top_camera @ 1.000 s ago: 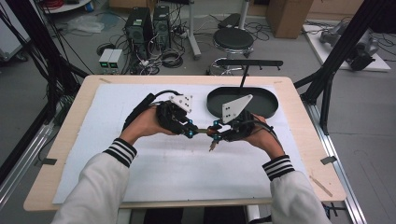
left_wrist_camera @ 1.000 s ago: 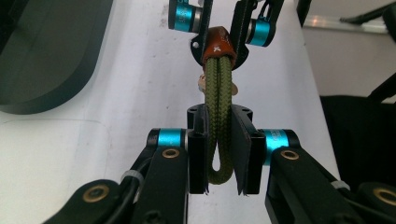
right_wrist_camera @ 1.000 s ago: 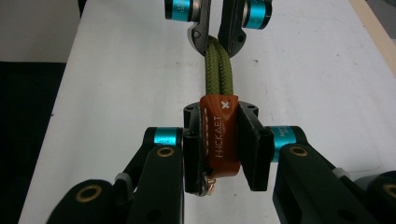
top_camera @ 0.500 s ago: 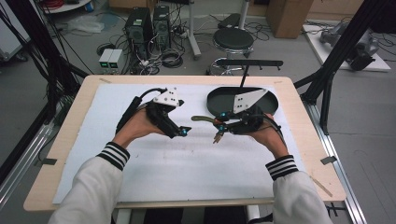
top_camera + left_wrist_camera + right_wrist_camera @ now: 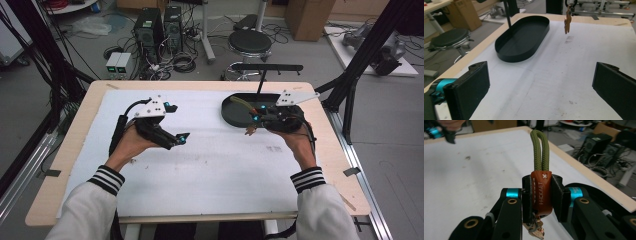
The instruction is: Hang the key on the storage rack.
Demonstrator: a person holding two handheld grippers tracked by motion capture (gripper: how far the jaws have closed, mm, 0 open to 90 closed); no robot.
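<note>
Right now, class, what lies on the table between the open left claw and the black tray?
Nothing: in the left gripper view, bare white mat stretches from the left claw to the black tray.

A lab: computer towers (image 5: 159, 25), tangled cables (image 5: 180, 62) and camera-rig struts (image 5: 367, 47).

**Keys half-hidden, jaws cropped**

In the right gripper view the right gripper (image 5: 541, 195) covers the sides of the key fob (image 5: 541, 195), and the keys (image 5: 536, 230) beneath it run off the bottom edge, so their number cannot be told. In the high view the fob is too small to read; its green loop (image 5: 241, 104) seems to lie over the black tray (image 5: 230, 116). The left gripper view crops both pads (image 5: 471, 85) of the left gripper (image 5: 541, 90) at the bottom edge.
</note>
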